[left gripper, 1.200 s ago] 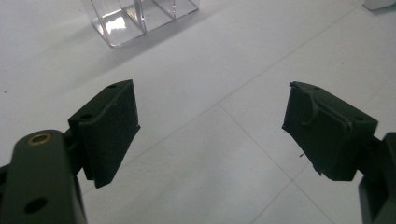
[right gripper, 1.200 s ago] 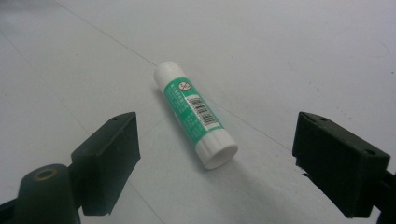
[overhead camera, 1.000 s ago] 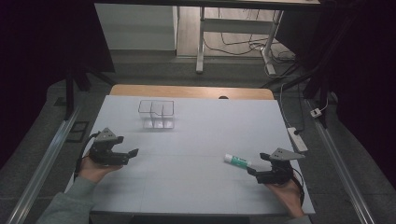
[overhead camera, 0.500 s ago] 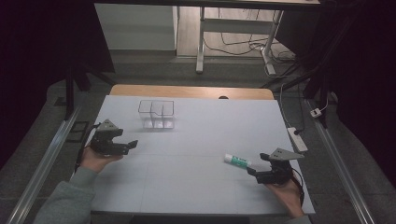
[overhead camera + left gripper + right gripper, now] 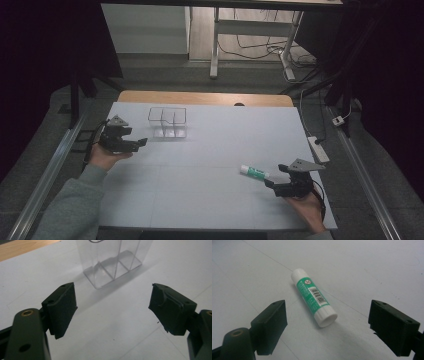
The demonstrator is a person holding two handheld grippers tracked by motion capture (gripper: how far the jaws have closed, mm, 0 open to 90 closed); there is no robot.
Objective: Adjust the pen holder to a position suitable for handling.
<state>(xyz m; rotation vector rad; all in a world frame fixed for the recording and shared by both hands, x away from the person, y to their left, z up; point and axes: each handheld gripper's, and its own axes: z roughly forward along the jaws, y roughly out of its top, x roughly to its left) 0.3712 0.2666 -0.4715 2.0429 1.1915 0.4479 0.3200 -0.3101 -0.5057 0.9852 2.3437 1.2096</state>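
A white and green glue stick (image 5: 254,172) (image 5: 314,300) lies flat on the white table sheet (image 5: 210,150), near the right front. My right gripper (image 5: 275,176) (image 5: 328,315) rests just behind it, open, with the stick a little ahead of its jaws and untouched. A clear plastic organizer (image 5: 167,121) (image 5: 112,262) with several compartments stands at the back left. My left gripper (image 5: 142,142) (image 5: 113,302) hovers at the left edge and points toward the organizer. It is open; its jaws have just been closing a little, with nothing between them.
A wooden table edge (image 5: 205,97) shows beyond the sheet. A white power strip (image 5: 318,148) lies off the right side. Metal rails (image 5: 50,170) run along both sides. Desk legs and cables (image 5: 260,50) sit on the floor behind.
My left hand has moved away from the front edge, up the left side toward the clear organizer. The right hand and the glue stick have stayed put.
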